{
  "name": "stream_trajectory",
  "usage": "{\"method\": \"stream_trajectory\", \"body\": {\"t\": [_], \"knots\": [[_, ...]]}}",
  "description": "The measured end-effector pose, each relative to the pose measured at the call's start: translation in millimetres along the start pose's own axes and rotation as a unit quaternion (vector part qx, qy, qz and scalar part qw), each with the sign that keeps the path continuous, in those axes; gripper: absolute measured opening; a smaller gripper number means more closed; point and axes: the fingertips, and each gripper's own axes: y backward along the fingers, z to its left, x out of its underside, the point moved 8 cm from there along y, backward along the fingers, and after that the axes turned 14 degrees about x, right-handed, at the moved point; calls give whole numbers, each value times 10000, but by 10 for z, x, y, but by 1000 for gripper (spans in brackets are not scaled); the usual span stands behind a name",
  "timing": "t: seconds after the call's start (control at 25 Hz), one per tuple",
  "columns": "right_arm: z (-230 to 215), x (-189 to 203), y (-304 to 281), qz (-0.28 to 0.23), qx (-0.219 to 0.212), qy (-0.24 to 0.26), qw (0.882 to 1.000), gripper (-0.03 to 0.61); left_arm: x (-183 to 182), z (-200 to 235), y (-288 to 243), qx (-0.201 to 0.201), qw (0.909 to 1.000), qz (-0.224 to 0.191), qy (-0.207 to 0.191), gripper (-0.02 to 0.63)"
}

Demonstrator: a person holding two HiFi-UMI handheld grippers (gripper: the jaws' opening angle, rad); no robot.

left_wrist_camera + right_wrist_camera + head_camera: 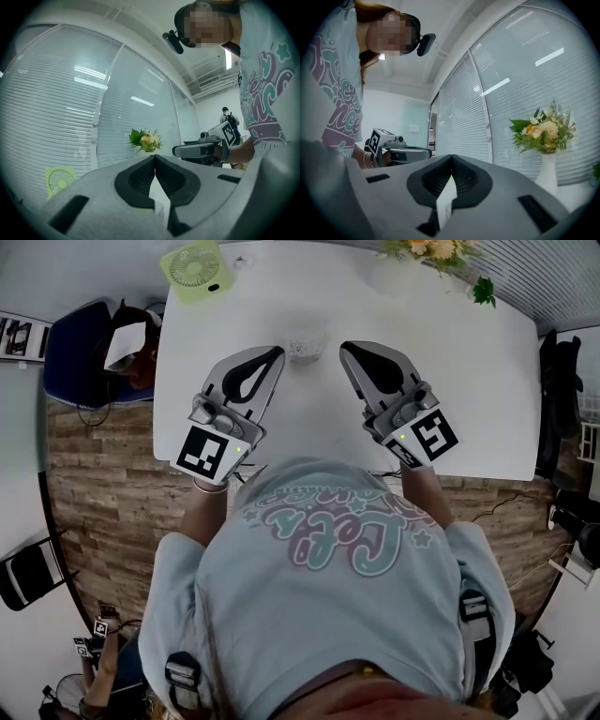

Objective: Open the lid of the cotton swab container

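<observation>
While the person holds both tools level over the near side of a white table [469,381], each is pressed shut with nothing in it. In the left gripper view, the left gripper [154,157] has its dark ribbed pads meeting at the tip, and only bare tabletop shows through the gap behind them. The right gripper [451,157] looks the same in its own view.

From the head view, the left gripper [278,351] and right gripper [345,346] angle slightly inward, their tips near each other but apart. The cotton swab container [305,345], a small pale round tub, stands on the table between the two tips and touches neither. It is too small to tell whether its lid is on or off.

Flanking the tub evenly, I judge, keeps both tools within easy reach of it. The pose fits hands poised to close in on a shut tub, and equally fits hands drawn back from an opened one.

Farther out, a green desk fan [195,268] lies at the table's far left, and a vase of flowers [427,249] stands at the far right, both well apart from the tub.
</observation>
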Motion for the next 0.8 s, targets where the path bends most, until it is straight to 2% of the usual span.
{"method": "stream_trajectory", "body": {"t": [0.8], "knots": [[24,31,-38,114,104,135,9998,5,72,13,-7,-96,9999,57,88,9]]}}
